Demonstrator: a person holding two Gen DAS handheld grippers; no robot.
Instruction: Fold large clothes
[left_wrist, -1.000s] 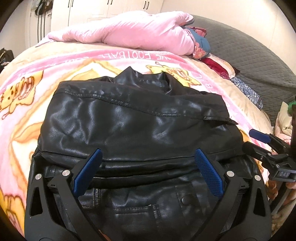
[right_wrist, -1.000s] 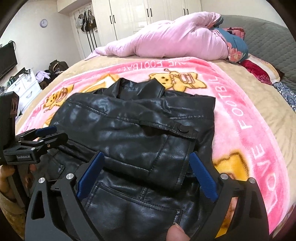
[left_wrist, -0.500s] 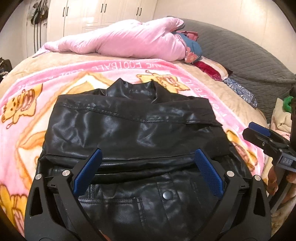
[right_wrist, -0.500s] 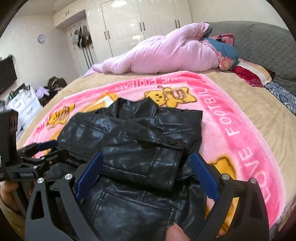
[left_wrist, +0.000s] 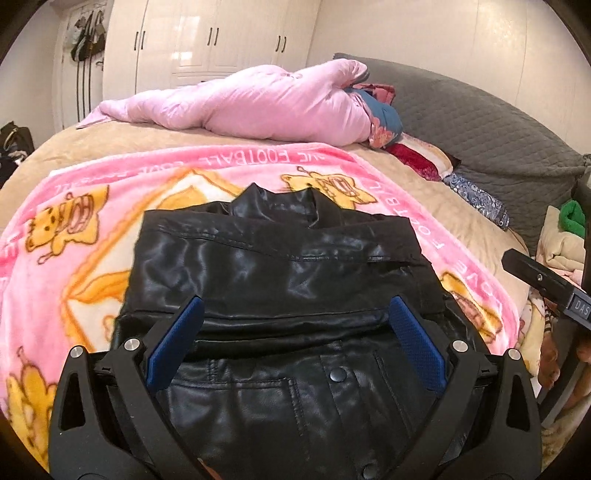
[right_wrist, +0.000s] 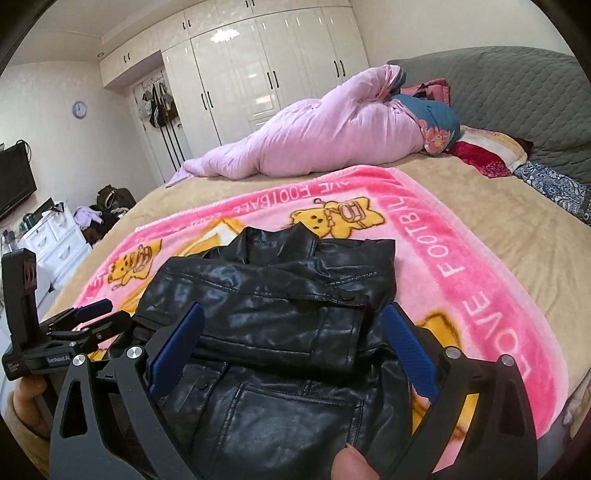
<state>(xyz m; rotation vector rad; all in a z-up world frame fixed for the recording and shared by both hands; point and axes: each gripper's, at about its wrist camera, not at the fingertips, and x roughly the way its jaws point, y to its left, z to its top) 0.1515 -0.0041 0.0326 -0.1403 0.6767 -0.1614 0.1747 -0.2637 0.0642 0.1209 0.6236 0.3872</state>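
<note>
A black leather jacket (left_wrist: 280, 280) lies folded on a pink cartoon blanket (left_wrist: 74, 236) on the bed, collar at the far end, sleeves folded across the body. It also shows in the right wrist view (right_wrist: 280, 317). My left gripper (left_wrist: 293, 321) is open and empty, raised above the jacket's near part. My right gripper (right_wrist: 291, 332) is open and empty, above the jacket's near right side. The left gripper (right_wrist: 92, 314) shows at the left of the right wrist view; part of the right one (left_wrist: 543, 284) shows at the right edge of the left wrist view.
A pink duvet (left_wrist: 251, 107) lies bundled across the far side of the bed. Pillows (left_wrist: 417, 158) and a grey quilted headboard (left_wrist: 480, 125) are at the right. White wardrobes (right_wrist: 266, 70) stand behind. A white dresser (right_wrist: 48, 236) stands left of the bed.
Both grippers have pulled back and risen away from the jacket, staying open. The jacket now looks smaller and lies unmoved on the blanket.
</note>
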